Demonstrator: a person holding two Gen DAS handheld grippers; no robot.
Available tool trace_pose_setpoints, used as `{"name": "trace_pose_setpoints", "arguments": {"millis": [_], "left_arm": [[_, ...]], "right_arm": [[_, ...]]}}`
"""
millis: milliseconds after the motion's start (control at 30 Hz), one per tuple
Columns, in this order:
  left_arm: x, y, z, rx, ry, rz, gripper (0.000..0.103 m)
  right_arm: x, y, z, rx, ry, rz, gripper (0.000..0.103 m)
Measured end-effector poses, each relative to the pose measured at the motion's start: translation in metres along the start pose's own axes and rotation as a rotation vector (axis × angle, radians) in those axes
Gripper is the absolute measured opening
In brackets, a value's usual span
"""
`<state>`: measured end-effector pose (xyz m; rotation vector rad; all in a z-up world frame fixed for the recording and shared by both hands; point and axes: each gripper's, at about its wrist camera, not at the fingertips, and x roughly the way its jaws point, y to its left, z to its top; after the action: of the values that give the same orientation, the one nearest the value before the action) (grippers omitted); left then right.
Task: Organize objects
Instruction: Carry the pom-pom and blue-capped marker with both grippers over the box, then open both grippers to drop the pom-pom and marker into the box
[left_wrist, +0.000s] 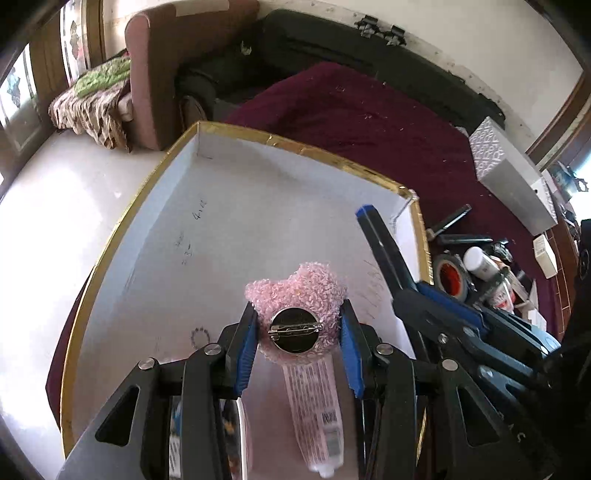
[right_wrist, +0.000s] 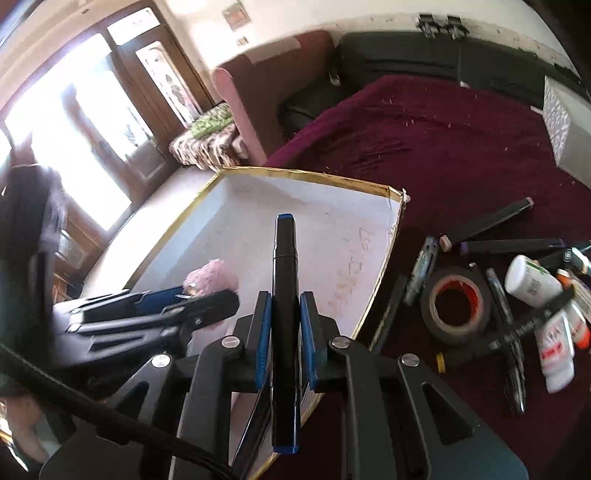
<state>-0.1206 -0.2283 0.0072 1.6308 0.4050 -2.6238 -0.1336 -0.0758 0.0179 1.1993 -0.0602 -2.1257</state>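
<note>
- Over the white box (left_wrist: 229, 236), at its near left, the left gripper (left_wrist: 298, 347) is closed on a pink fuzzy brooch (left_wrist: 299, 295); its blue pads (left_wrist: 246, 350) press the fluff from both sides, the metal pin back faces the camera, and a long tag (left_wrist: 317, 406) hangs down toward the wrist.
- I judge the brooch to be hanging just above the box floor rather than resting on it, though the views do not settle this. A good release means lowering until the fluff touches, then opening slowly so the tag does not snag a pad.
- Soft pile compresses, so the jaws may need to open wider than expected before it drops free.
- Right of the brooch, the right gripper (right_wrist: 285, 325) is clamped on a black marker (right_wrist: 284, 314) with blue ends, held lengthwise between the fingers and pointing out over the box.
- The two grippers are near each other over the same box; I would stagger the drops, left first, so that the marker tip does not knock the brooch.
- Lay the marker flat, parallel to a box wall, so it does not roll.
- Farther right, on the maroon cloth (right_wrist: 424, 140), wait a roll of tape (right_wrist: 456, 306), a white bottle (right_wrist: 532, 282) and more markers (right_wrist: 491, 221), so most of the sorting looks to be ahead.
</note>
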Motion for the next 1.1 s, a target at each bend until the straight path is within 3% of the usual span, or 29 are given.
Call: {"name": "trace_pose_setpoints", "arguments": {"millis": [200,533,600,700,867,900,967,1100], "left_arm": [[0.021,0.016,0.006,-0.045,0.049,0.022,0.036],[0.025,0.017,0.009,-0.027,0.036,0.037,0.037],[0.021,0.02,0.008,-0.03,0.008,0.01,0.04],[0.015,0.03,0.005,-0.057,-0.019,0.012,0.047],[-0.008,0.033,-0.006,-0.074,-0.094,-0.021,0.056],[-0.016,0.029,-0.01,-0.069,-0.121,-0.037,0.06],[-0.029,0.022,-0.019,-0.057,-0.16,-0.065,0.067],[-0.059,-0.014,-0.043,0.031,-0.248,-0.082,0.071]], "right_arm": [[0.025,-0.009,0.017,0.028,0.022,0.007,0.014],[0.048,-0.007,0.021,-0.012,0.045,-0.092,0.014],[0.048,-0.006,0.02,-0.019,0.048,-0.108,0.014],[0.045,-0.007,0.019,-0.01,0.037,-0.106,0.026],[0.016,-0.006,0.011,0.012,-0.018,-0.014,0.043],[0.009,-0.004,0.009,0.008,-0.034,-0.003,0.053],[-0.02,0.0,-0.001,-0.012,-0.104,0.02,0.063],[-0.084,-0.004,-0.034,-0.031,-0.252,0.026,0.084]]}}
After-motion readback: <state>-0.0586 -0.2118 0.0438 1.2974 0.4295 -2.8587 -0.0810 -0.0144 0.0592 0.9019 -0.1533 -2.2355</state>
